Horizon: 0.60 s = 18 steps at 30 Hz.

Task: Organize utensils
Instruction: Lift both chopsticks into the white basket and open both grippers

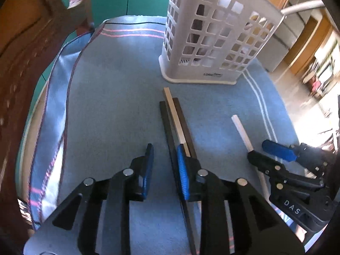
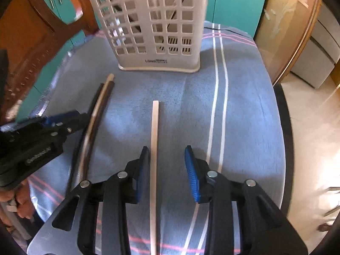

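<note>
Both grippers stood partly open, empty: right gripper (image 2: 164, 170) straddled the pale chopstick (image 2: 154, 140); left gripper (image 1: 164, 165) hovered left of the chopstick bundle (image 1: 176, 123).

Left tool (image 1: 163, 155), right tool (image 2: 165, 157), black linkages, blue ribbed pads, silver rivets

The blue towel (image 2: 178, 97) is soft, matt, napped cloth. The white utensil basket (image 2: 148, 21) is smooth moulded plastic. The pale chopstick (image 2: 154, 131) looks like matt wood; the dark chopsticks (image 1: 184, 125) look slightly glossy.
</note>
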Available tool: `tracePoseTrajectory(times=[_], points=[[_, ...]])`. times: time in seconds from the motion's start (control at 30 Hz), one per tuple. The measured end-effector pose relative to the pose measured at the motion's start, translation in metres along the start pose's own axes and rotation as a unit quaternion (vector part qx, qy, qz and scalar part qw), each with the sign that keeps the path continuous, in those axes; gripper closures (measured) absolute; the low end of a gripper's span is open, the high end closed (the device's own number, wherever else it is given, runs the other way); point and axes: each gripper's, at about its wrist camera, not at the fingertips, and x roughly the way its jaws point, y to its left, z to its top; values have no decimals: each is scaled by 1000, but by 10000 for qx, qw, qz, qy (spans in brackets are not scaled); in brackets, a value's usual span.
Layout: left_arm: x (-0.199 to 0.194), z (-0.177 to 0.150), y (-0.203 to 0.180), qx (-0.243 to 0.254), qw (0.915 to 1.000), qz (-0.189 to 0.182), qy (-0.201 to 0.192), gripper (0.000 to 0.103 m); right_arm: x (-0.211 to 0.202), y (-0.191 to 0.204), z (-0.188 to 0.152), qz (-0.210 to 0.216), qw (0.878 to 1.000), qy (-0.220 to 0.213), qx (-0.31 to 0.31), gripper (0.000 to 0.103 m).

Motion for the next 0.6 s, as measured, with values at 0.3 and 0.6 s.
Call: tracePoseTrajectory(times=[0.3, 0.6], points=[[10, 19, -15, 166, 9983, 501, 227, 78, 12, 14, 19, -248, 9984, 256, -428, 68], [-2, 9, 3, -237, 9994, 234, 125, 95, 12, 15, 28, 281, 9988, 246, -319, 97]])
